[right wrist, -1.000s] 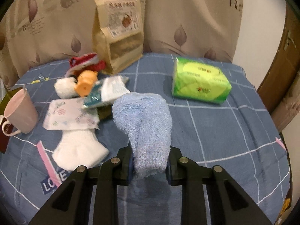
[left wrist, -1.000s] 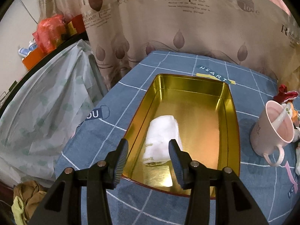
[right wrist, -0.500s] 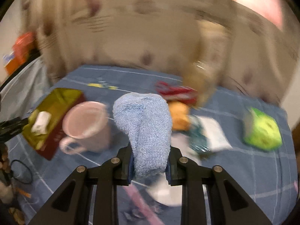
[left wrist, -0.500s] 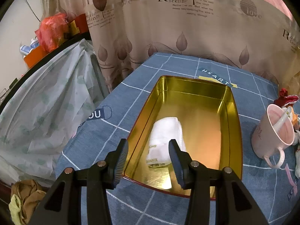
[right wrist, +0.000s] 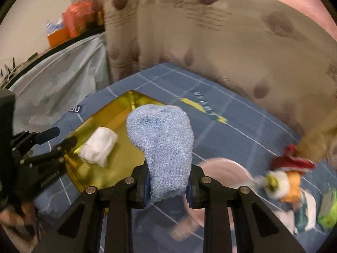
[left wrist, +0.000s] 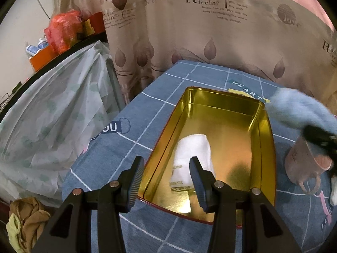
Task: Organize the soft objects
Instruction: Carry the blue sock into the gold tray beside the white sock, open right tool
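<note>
Two hand-held grippers are in my feeds, and I place everything against the gold tin tray (left wrist: pixel 263 147) on the blue checked table (left wrist: pixel 147 122). My left hand-held gripper (left wrist: pixel 166 181) hangs over the tray's near end with its jaws spread and nothing between them; one finger is above the tray's near-left rim, the other above the inside. A folded white towel (left wrist: pixel 193 151) with a printed label lies on the tray's floor, toward the near end, partly behind that second finger. My right hand-held gripper (right wrist: pixel 168 187) is pinched on a light blue terry sock (right wrist: pixel 162 143), whose free, rounded end stands up past the fingertips. In the left view the sock (left wrist: pixel 299 109) shows blurred, just off the tray's far-right corner and higher than the rim, not inside the tray. A pink mug (left wrist: pixel 303 162) stands on the table just beside the tray's right wall, under the right hand-held gripper. Farther out on that side, well apart from the tray, the right view shows a blurred heap with a small plush toy (right wrist: pixel 282 181) and a green packet (right wrist: pixel 328 210). A leaf-print curtain (left wrist: pixel 210 31) hangs behind the tray's far end.
</note>
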Motion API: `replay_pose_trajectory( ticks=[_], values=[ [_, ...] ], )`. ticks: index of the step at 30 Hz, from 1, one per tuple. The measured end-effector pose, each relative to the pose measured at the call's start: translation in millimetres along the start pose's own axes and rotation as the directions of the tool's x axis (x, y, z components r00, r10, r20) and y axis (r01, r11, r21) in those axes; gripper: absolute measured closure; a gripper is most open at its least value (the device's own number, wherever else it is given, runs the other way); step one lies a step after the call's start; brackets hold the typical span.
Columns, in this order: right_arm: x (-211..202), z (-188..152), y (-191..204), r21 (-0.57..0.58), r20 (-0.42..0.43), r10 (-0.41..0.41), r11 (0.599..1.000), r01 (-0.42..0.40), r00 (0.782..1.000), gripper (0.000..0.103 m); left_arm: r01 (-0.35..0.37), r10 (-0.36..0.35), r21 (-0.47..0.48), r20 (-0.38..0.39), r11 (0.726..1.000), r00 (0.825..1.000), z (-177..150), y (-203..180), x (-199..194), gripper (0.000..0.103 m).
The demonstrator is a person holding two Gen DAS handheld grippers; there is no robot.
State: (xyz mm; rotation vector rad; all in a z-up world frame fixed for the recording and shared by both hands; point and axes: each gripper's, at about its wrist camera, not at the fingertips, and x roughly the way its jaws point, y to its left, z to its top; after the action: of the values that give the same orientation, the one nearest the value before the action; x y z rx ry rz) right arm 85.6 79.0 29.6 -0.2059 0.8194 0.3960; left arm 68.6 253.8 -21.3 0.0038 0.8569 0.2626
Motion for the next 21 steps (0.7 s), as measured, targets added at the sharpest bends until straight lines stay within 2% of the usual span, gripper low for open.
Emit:
replay_pose_trajectory(
  ticks=[8, 21],
  values=[
    [58, 26, 44, -0.085, -0.080, 0.042, 0.995, -0.049, 0.996, 0.080, -0.009, 0.009, -0.037, 0.007, 0.999, 1.000, 4, 8, 2, 0.057],
    [124, 39, 55, -0.058, -0.167, 0.079, 0.994, -0.090, 0.983, 0.075, 0.001, 0.000, -0.073, 0.002, 0.997, 1.000, 5, 13, 3, 0.057]
  ],
)
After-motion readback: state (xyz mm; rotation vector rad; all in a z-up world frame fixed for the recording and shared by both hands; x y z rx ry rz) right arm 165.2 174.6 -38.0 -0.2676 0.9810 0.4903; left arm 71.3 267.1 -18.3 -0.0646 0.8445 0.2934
